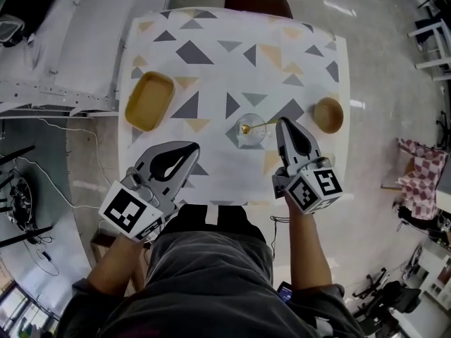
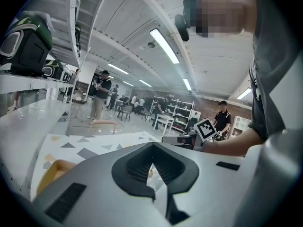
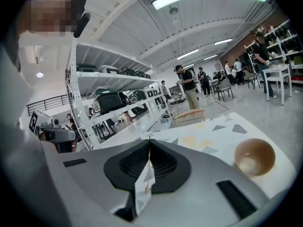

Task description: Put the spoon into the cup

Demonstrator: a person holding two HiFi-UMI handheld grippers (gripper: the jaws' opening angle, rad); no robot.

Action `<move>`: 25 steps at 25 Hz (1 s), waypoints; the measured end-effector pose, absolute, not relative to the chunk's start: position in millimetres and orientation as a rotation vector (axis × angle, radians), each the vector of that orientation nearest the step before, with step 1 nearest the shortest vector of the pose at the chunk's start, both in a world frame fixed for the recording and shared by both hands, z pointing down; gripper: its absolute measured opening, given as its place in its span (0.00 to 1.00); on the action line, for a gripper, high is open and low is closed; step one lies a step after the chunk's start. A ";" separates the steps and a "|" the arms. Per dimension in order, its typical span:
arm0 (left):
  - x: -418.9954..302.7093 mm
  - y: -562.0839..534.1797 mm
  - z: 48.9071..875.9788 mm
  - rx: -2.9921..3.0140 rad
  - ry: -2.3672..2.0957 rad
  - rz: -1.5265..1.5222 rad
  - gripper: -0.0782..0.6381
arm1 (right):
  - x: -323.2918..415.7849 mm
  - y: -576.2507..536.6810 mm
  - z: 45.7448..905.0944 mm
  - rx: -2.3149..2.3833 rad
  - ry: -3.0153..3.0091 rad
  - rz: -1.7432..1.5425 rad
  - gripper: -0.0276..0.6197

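Fingers (image 3: 203, 162) of my right gripper (image 1: 282, 123): closed, tips meeting, with a thin gold line pinched between them that I read as the handle of the spoon (image 1: 246, 127). Fingers (image 2: 94, 174) of my left gripper (image 1: 195, 148): closed on nothing, held over the near left part of the tabletop (image 1: 211, 83), well apart from the task items. Spoon: gold, its bowl end inside the cup (image 1: 259, 139), its handle slanting out over the rim to the right gripper's tips. Cup: clear glass, upright, near the middle of the tabletop, just beside the right gripper. Tabletop: white cover printed with grey and tan triangles. Yellow tray (image 1: 149, 101): rectangular, at the left edge. Wooden bowl (image 1: 328, 115): round, at the right edge, beyond the right gripper. Chair (image 1: 258, 1): at the far side.
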State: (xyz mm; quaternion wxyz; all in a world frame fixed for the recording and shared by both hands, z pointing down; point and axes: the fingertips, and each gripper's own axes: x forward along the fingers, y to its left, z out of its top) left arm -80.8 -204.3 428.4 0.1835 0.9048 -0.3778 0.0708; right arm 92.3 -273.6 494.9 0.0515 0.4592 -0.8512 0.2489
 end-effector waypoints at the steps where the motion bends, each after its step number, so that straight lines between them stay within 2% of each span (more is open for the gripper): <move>1: -82.6 -204.3 429.5 2.549 -1.067 0.202 0.13 | 90.4 -273.9 498.1 1.398 -2.587 0.764 0.08; 25: -78.1 -189.1 441.4 2.511 -1.107 0.248 0.13 | 88.4 -273.4 529.1 1.359 -2.583 0.818 0.08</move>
